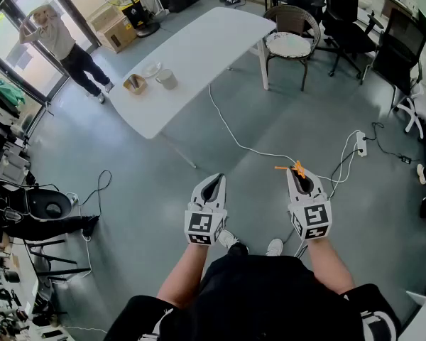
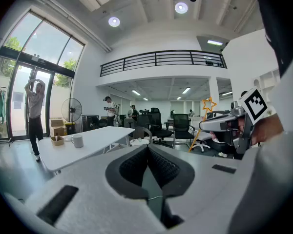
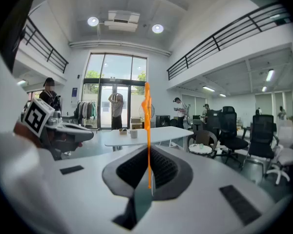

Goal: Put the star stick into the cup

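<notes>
Big white table [image 1: 199,55] sits well ahead of both grippers, off to the left of the line they point along, with open grey floor [image 1: 163,155] between. A white cable [image 1: 248,144] snakes across that floor, running from under the table to a spot just ahead of the right gripper [image 1: 299,175]. Both grippers are held out side by side at about the same height, well apart from each other. The left gripper [image 1: 213,182] carries nothing: its own view shows the dark pads closed together at the tips with only floor beyond them. On to the right gripper, and there it is, clamped on the star stick [image 3: 147,130]. The thin orange stick runs upright through the pinch of the jaws, its lower end down in the gap behind the pads, its star end rising above the tips. From the left gripper view the star [image 2: 208,104] stands just above the right gripper's nose. The cup [image 1: 167,79] waits on the table's near end, well apart from both grippers, a small brown box [image 1: 135,84] just beside it
</notes>
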`<state>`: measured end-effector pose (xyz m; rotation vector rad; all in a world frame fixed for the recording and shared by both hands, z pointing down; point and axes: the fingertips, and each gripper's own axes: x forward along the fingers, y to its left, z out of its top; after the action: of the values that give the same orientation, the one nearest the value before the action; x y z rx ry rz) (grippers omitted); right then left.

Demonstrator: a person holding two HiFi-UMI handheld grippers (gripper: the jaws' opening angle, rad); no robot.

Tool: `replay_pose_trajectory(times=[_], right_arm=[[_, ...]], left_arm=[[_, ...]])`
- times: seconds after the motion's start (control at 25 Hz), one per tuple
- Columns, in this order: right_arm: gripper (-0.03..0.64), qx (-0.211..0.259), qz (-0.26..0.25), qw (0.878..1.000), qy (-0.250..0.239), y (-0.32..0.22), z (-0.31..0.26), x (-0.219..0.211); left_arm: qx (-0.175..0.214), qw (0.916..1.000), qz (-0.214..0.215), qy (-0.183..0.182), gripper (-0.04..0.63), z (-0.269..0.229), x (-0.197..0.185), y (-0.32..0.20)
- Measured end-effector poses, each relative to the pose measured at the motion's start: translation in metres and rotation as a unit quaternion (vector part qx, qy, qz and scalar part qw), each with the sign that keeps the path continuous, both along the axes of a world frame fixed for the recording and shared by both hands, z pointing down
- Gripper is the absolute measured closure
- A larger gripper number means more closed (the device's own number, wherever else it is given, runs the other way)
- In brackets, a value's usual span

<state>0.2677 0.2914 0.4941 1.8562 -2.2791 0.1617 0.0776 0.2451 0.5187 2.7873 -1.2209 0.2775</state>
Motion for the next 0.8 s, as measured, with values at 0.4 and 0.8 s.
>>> replay_pose_trajectory(times=[0.4, 0.8], right_arm=[[0.598, 0.005, -0.006, 1.000, 0.016, 0.007, -0.003, -0.012], [0.597, 0.016, -0.021, 0.999, 0.033, -0.046, -0.003, -0.071]], left_arm=[[0.014, 0.9999, 0.006, 0.004, 0.586, -0.010, -0.006, 0.011], [-0.002, 0.9999, -0.007, 0.008, 0.586, 0.011, -0.068, -0.028]])
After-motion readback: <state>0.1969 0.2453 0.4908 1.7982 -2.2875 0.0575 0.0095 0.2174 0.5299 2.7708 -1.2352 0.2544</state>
